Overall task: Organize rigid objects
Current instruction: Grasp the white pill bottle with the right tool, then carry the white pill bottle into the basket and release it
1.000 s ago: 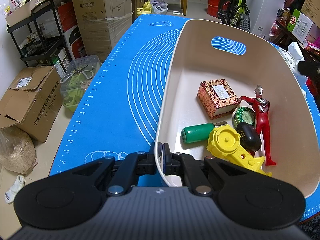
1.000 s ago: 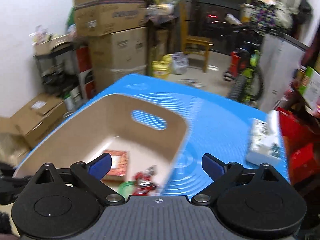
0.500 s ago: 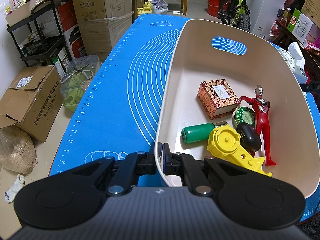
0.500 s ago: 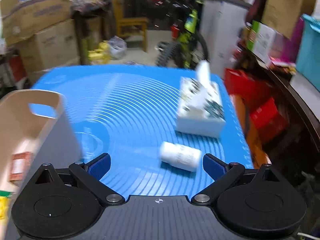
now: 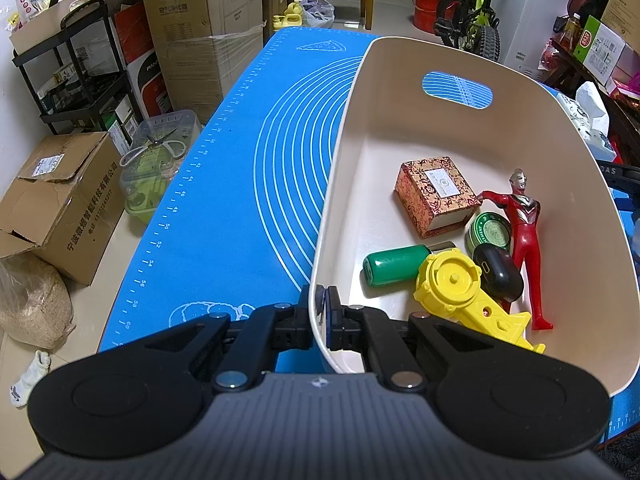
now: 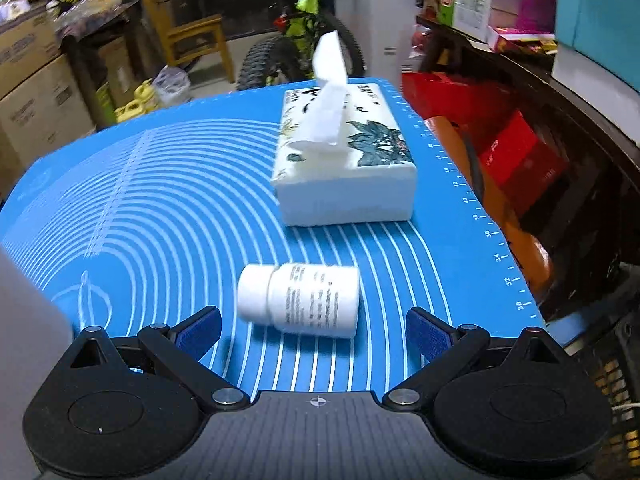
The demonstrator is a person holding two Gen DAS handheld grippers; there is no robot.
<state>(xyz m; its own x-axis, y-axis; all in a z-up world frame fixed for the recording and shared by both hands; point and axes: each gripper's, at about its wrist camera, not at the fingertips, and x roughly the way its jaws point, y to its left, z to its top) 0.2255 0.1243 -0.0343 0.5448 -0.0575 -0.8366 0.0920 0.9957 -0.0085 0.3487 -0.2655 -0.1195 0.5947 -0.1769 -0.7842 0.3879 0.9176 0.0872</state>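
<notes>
My left gripper (image 5: 321, 312) is shut on the near rim of a cream plastic basket (image 5: 404, 92) on the blue mat (image 5: 224, 184). The basket holds a patterned box (image 5: 436, 196), a red toy figure (image 5: 524, 236), a green tin (image 5: 490, 232), a green bottle (image 5: 394, 270), a black case (image 5: 498, 274) and a yellow toy (image 5: 460, 292). My right gripper (image 6: 312, 330) is open and empty. A white pill bottle (image 6: 300, 300) lies on its side on the mat just ahead, between the two fingers' lines.
A white tissue box (image 6: 344, 168) with a tissue sticking up stands behind the pill bottle. The basket's wall (image 6: 24, 304) shows at the left. The mat's right edge (image 6: 500, 256) drops off to red boxes. Cardboard boxes (image 5: 56, 200) and a shelf stand on the floor at left.
My right gripper has swung right, away from the basket, and come down close to the white pill bottle. My left gripper has kept its hold on the basket rim.
</notes>
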